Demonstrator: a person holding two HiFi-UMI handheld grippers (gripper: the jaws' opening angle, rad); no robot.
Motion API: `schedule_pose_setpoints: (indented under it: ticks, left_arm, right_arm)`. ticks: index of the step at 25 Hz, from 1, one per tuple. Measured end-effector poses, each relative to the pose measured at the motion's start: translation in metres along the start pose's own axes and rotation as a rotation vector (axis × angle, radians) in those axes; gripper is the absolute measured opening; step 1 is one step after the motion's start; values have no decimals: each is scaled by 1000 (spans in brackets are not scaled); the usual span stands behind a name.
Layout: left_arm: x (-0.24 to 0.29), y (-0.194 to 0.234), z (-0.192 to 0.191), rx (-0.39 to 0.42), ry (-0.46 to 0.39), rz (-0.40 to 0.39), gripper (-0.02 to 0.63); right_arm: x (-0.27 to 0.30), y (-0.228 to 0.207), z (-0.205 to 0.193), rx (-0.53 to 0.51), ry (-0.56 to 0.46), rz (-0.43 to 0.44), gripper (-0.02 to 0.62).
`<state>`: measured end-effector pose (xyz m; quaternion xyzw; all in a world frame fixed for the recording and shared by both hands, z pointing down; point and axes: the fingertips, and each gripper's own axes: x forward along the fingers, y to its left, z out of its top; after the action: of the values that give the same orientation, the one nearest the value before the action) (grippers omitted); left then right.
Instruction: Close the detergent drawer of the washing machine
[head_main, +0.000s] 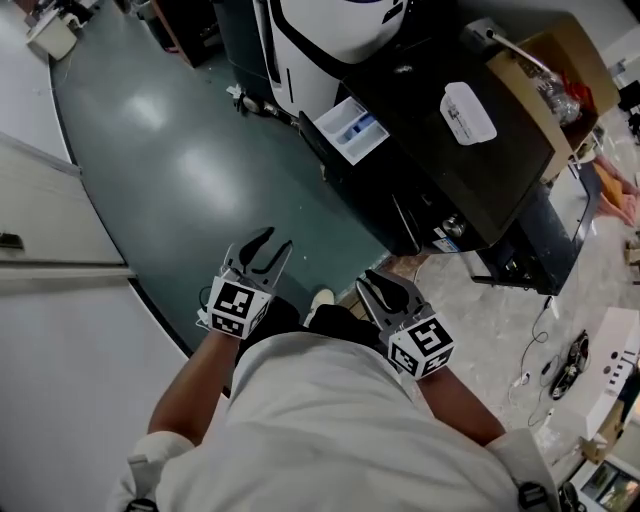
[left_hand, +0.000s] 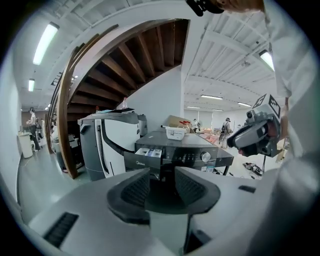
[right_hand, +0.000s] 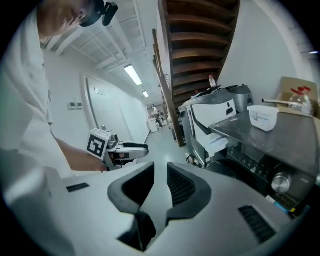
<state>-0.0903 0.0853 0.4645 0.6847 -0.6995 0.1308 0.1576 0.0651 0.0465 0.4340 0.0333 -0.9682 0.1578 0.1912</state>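
The dark washing machine (head_main: 470, 170) stands ahead of me at the upper right of the head view. Its detergent drawer (head_main: 352, 128) sticks out of the front, showing white and blue compartments. Both grippers hang close to my body, well short of the machine. My left gripper (head_main: 272, 243) is open with nothing between its jaws, and so is my right gripper (head_main: 372, 282). In the left gripper view the drawer (left_hand: 150, 152) shows beyond the open left gripper (left_hand: 162, 175). The right gripper view has the drawer (right_hand: 217, 142) to the right of the open right gripper (right_hand: 160, 170).
A white tub (head_main: 468, 112) and a cardboard box (head_main: 560, 70) sit on the machine's top. A large white and black appliance (head_main: 330, 40) stands beside the drawer. Green floor (head_main: 180, 170) lies between me and the machine. Cables and boxes (head_main: 600, 380) lie at the right.
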Motion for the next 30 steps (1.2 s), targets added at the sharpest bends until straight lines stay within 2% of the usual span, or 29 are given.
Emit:
schedule_pose_setpoints:
  ticks: [3, 8, 12, 16, 22, 30]
  left_arm:
    - [28, 11, 13, 9, 24, -17, 150]
    - [77, 33, 24, 52, 65, -61, 150]
    - [121, 56, 25, 83, 104, -87, 158]
    - [163, 69, 28, 118, 128, -148, 167]
    - [213, 84, 25, 130, 153, -211, 178]
    - [245, 95, 16, 156, 175, -260, 181]
  right_arm:
    - [-8, -17, 20, 34, -29, -55, 60]
    - [-15, -46, 23, 103, -41, -180, 60]
    - [-21, -70, 35, 168, -71, -307, 60]
    - [-21, -88, 49, 214, -81, -415, 60]
    - [-7, -106, 71, 251, -98, -533, 60]
    - [-3, -106, 73, 289, -81, -652, 60]
